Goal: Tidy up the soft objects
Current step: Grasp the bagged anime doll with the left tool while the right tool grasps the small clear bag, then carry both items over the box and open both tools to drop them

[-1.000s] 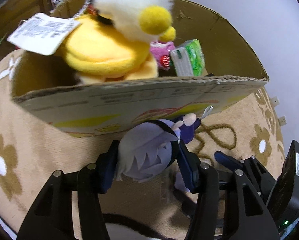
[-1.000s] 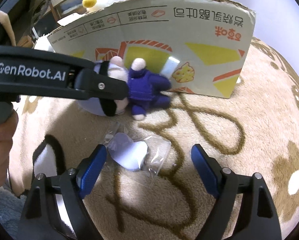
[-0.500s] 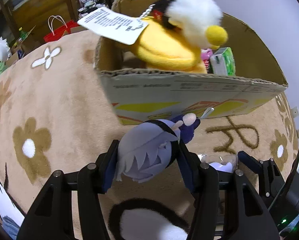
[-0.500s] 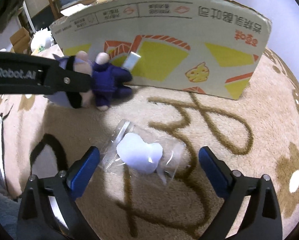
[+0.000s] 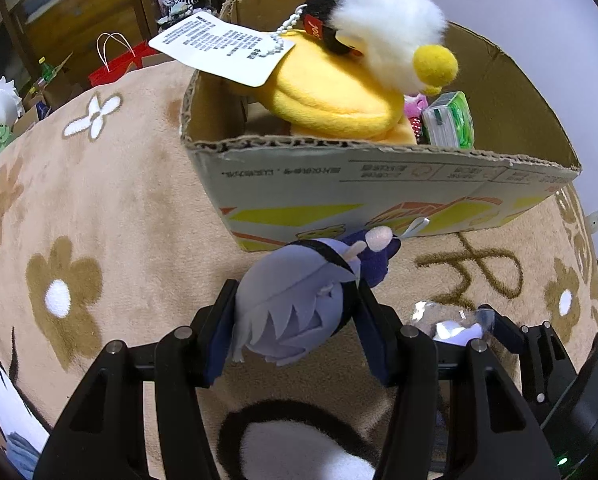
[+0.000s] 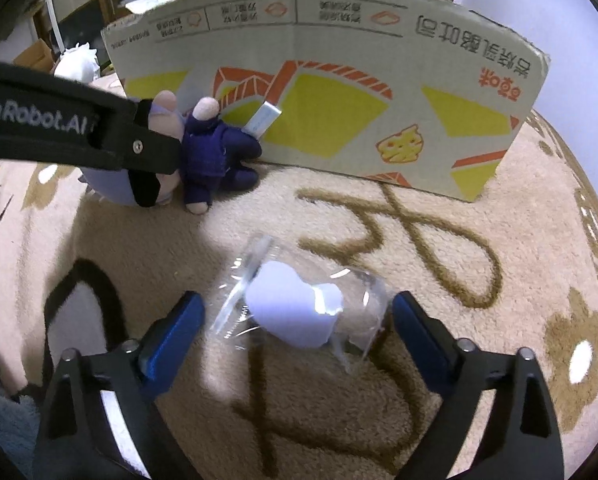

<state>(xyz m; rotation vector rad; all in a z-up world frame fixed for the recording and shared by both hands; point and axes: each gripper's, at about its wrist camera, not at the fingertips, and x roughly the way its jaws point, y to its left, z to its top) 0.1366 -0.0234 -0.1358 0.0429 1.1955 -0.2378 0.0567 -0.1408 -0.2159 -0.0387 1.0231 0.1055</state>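
My left gripper (image 5: pixel 295 320) is shut on a small plush doll (image 5: pixel 299 300) with grey-lilac hair and a dark blue outfit, held just in front of the cardboard box (image 5: pixel 379 188). The doll also shows in the right wrist view (image 6: pixel 203 160), beside the box wall (image 6: pixel 339 80). My right gripper (image 6: pixel 299 320) is open, its fingers either side of a clear plastic bag with a pale lilac soft piece (image 6: pixel 295 308) lying on the carpet. Inside the box sit a yellow-and-white plush bird (image 5: pixel 339 84) with a paper tag and a green pack (image 5: pixel 451 120).
Beige carpet with brown flower patterns (image 5: pixel 59 292) spreads all around. A red paper bag (image 5: pixel 115 64) and clutter stand at the far left. A white fluffy toy (image 6: pixel 75 64) lies beyond the box's left end. Wall sockets (image 5: pixel 593 222) are on the right.
My left gripper with the doll has drawn back and left, so more of the box's left corner shows. My right gripper has moved closer over the plastic bag, which now lies between its fingers.
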